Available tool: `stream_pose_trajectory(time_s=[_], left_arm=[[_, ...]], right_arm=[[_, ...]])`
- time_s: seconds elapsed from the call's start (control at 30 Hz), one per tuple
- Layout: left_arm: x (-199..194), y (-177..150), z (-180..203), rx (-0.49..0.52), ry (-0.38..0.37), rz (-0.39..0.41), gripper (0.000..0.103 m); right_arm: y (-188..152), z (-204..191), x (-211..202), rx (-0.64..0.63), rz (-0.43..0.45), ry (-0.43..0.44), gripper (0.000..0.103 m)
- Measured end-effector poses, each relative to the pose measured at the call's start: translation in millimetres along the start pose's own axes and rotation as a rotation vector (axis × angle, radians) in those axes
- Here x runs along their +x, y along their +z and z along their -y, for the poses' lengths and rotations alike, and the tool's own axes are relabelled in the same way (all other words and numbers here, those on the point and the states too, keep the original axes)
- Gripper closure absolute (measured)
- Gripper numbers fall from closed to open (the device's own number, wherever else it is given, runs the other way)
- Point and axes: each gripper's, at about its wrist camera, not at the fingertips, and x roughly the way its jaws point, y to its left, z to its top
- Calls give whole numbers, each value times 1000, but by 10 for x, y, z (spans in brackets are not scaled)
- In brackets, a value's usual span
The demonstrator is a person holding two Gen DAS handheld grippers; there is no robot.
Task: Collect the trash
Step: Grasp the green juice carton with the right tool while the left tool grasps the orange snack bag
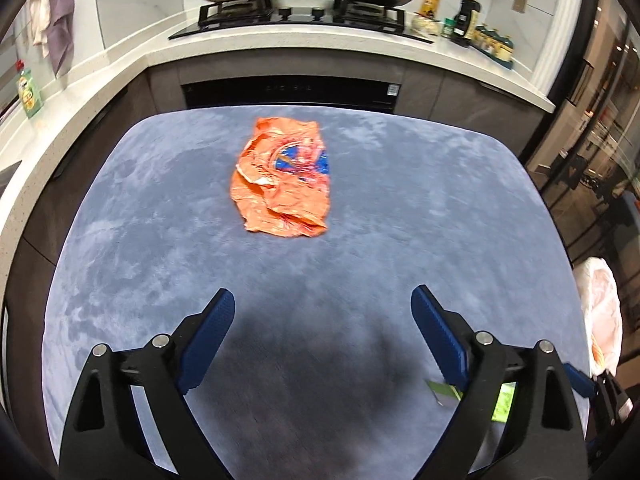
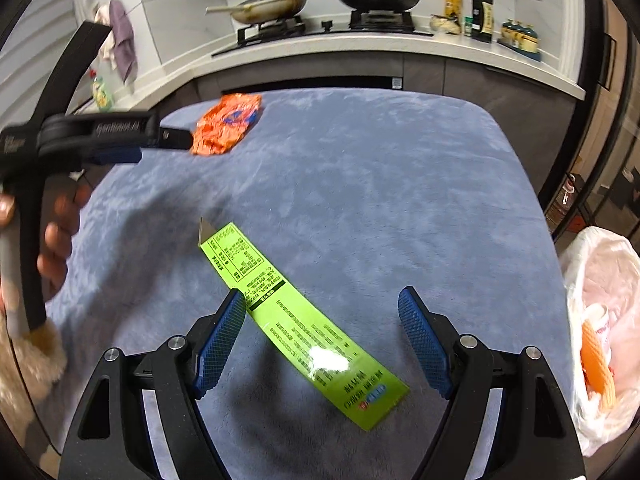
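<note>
A flat green wrapper (image 2: 292,324) lies on the blue cloth (image 2: 380,184), its middle between the wide-spread fingers of the right gripper (image 2: 322,304), just beside the left-hand pad. Off the cloth's right edge, a white plastic bag (image 2: 604,280) holds orange scraps. A crumpled orange wrapper (image 1: 282,178) lies far ahead of the left gripper (image 1: 322,304), also spread wide, holding nothing.
</note>
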Motion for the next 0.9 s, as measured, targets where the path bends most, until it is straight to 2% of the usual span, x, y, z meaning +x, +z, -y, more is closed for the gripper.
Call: stream_pose_trajectory(time_s=[0.23,0.33,0.4,0.47,0.9], left_arm=[[282,137,-176,-26,14,-20,17],[379,182,-237,-42,9,-29,17],[443,211,-276,-52,8,-34,17],[509,245,-310,-61,8,-37,17],[880,538,-422,-91,21,-32,17]], right_arm=[[38,-82,179,-24,-33,23,30],[50,-121,274,-23,-43,33,46],[88,-114,322,-6,-43,38,63],[154,-104,363,14,-34,23,72],[698,154,668,181,30,-11,72]])
